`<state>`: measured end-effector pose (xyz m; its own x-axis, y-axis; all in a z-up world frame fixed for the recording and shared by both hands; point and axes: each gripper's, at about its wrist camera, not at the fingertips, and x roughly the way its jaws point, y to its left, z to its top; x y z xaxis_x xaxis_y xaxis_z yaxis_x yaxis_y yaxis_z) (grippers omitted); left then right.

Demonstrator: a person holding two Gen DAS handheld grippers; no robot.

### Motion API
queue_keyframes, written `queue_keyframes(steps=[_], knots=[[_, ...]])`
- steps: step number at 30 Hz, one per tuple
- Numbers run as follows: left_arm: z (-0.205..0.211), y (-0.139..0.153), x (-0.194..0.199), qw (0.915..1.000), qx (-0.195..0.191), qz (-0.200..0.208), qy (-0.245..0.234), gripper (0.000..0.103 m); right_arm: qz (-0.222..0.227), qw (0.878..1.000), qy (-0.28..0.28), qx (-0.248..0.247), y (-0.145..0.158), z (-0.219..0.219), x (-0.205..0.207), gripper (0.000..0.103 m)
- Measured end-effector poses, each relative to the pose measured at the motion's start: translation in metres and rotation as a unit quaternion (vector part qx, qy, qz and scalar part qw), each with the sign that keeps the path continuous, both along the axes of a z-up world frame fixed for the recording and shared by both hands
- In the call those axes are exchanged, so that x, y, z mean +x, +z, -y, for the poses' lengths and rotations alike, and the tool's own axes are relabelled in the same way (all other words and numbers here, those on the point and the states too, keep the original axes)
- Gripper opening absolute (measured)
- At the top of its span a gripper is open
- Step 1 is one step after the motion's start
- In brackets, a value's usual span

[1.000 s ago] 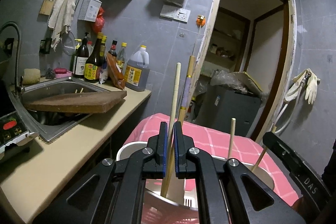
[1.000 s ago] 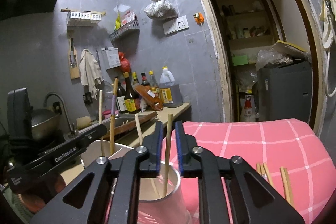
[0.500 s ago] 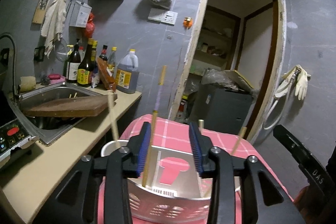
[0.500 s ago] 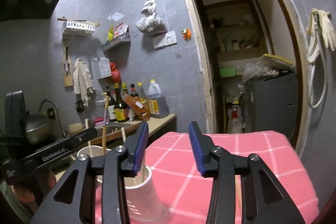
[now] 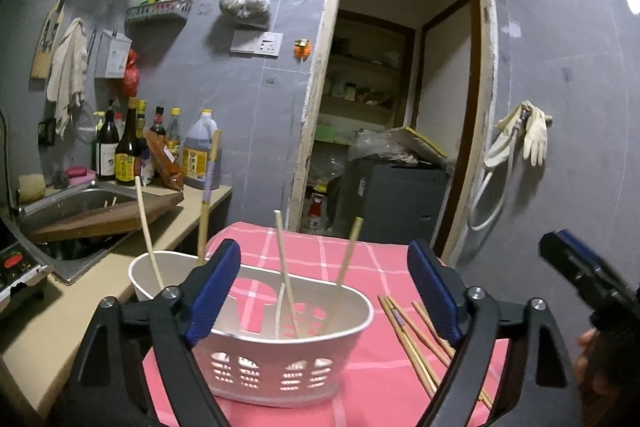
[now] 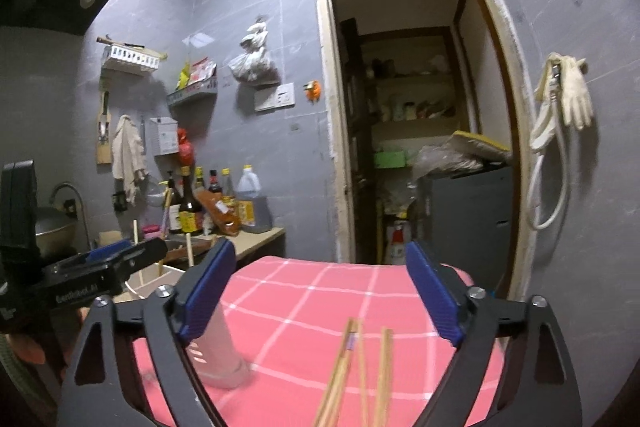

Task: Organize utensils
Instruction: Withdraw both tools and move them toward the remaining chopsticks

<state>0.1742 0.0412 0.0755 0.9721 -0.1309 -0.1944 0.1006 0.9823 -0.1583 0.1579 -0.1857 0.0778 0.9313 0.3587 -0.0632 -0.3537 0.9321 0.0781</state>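
Note:
A white plastic utensil basket stands on the pink checked tablecloth and holds several wooden chopsticks upright. My left gripper is wide open and empty just in front of and above the basket. More chopsticks lie loose on the cloth to the basket's right. My right gripper is wide open and empty above the loose chopsticks, with the basket at its lower left. The right gripper also shows at the right edge of the left wrist view.
A counter with a sink, a wooden board and bottles runs along the left. An open doorway with a dark cabinet is behind the table. Rubber gloves hang on the right wall.
Both grippers opened and let their chopsticks drop into the basket, then pulled back and opened wider. The right gripper swung right, over the loose chopsticks.

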Motion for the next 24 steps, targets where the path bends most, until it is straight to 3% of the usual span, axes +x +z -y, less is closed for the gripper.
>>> queue_keyframes(steps=[3,5,13,24], knots=[[0.011,-0.005,-0.002,0.9999,0.011,-0.004,-0.006,0.089,0.005,1.0,-0.015,-0.002,-0.001,0.011,-0.007,0.103],[0.017,-0.008,-0.004,0.9998,0.017,-0.005,-0.007,0.094,0.004,1.0,-0.02,-0.006,-0.002,0.014,-0.008,0.103],[0.045,-0.023,-0.008,0.9985,0.037,-0.018,-0.036,0.094,-0.02,0.999,-0.04,-0.022,-0.019,0.034,-0.014,0.103],[0.078,-0.054,0.003,0.9931,0.061,-0.078,-0.063,0.094,-0.062,0.996,-0.063,-0.026,-0.04,0.054,-0.007,0.103]])
